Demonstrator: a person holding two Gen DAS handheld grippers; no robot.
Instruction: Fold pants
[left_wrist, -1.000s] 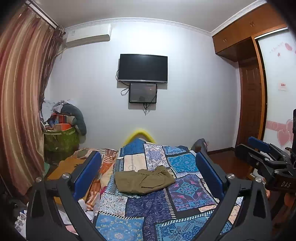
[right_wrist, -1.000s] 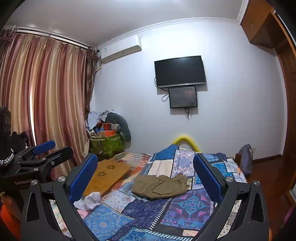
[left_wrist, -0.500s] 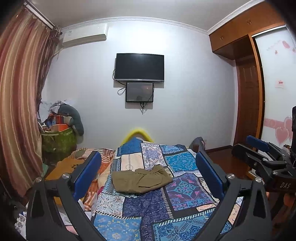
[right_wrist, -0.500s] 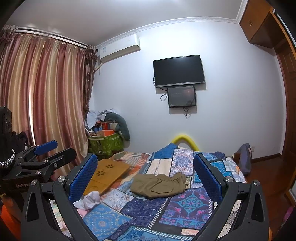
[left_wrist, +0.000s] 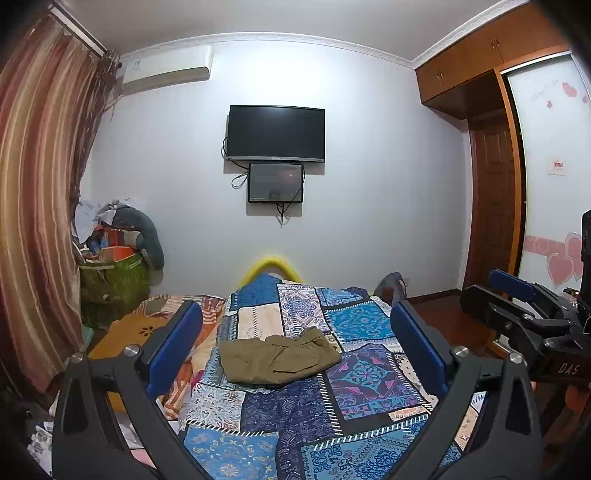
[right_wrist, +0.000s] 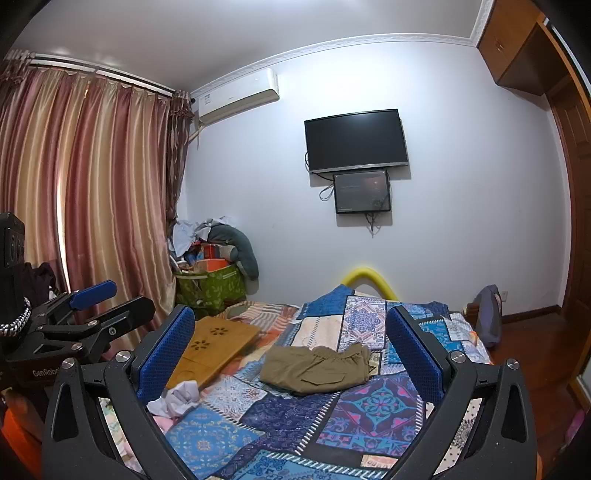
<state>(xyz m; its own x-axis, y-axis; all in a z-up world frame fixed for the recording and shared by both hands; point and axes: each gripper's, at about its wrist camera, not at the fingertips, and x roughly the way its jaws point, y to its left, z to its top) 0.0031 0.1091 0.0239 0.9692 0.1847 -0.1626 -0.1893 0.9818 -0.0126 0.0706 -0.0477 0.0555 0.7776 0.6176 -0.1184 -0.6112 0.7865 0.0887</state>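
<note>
Both grippers, left gripper (left_wrist: 295, 347) and right gripper (right_wrist: 290, 345), jaws still apart, folded pants (left_wrist: 277, 356) unmoved on quilt (left_wrist: 369, 373).

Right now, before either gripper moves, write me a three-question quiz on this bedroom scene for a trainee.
1. True or false: the left gripper is shut on the pants.
2. What lies on the bed beside the pants, toward the curtain?
A. a pillow
B. a wooden board
C. a laptop
3. Fill in: the pants lie bunched on the patchwork ______.

Key
1. False. Both the left gripper and the right gripper have their fingers wide apart, short of the pants, holding nothing.
2. B, the wooden board with flower cutouts.
3. Quilt, in the middle of the bed.
</note>
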